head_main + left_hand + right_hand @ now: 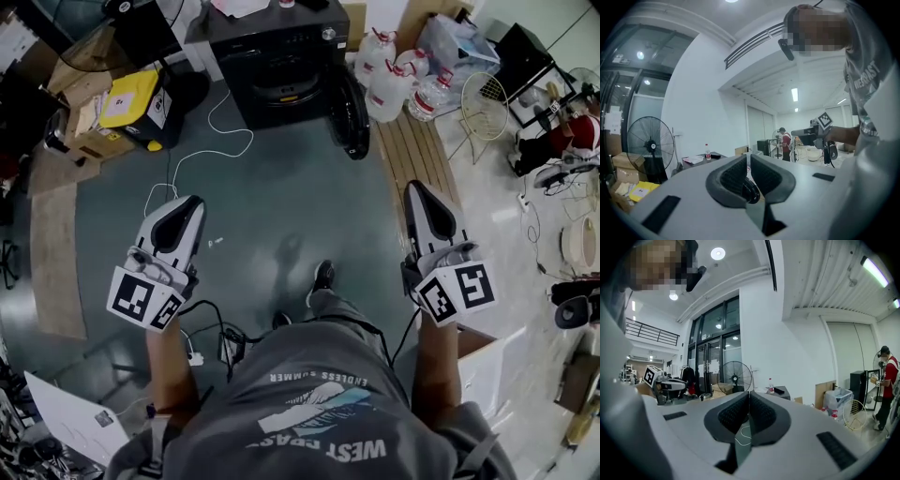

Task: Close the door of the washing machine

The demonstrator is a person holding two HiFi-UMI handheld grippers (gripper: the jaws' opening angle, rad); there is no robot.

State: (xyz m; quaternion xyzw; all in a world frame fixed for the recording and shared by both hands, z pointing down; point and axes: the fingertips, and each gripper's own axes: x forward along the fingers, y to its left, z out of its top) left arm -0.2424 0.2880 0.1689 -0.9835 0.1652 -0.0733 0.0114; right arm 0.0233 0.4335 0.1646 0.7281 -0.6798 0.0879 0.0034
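The black washing machine (281,61) stands at the far end of the grey floor. Its round door (349,117) hangs open at its right side. Both grippers are held out level, well short of the machine, and neither touches anything. My left gripper (190,202) is at the left, with its pads closed together and nothing held (748,158). A dark round shape (751,191) shows low behind its pads. My right gripper (415,187) is at the right, also shut and holding nothing (749,397). Each gripper view shows the other gripper off to the side.
A white cable (220,141) loops over the floor in front of the machine. Large water bottles (398,80) and a wire basket (483,98) stand right of the door, behind a wooden pallet (422,155). Cardboard boxes with a yellow package (127,98) sit at left. The person's foot (321,277) is below centre.
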